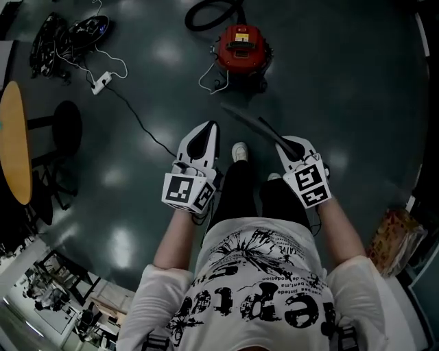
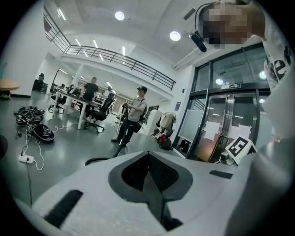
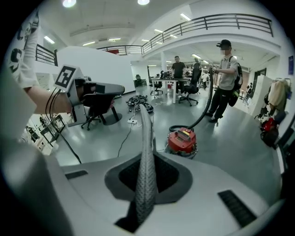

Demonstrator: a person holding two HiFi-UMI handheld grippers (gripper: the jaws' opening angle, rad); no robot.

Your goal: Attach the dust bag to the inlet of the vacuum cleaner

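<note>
Holding dust bag clamped in right gripper; left gripper closed, empty; red vacuum cleaner well apart, attachment not yet begun.

The vacuum cleaner is red with a black hose; the dust bag is grey, seemingly with a fine scaled weave; the floor is dark grey-green.
</note>
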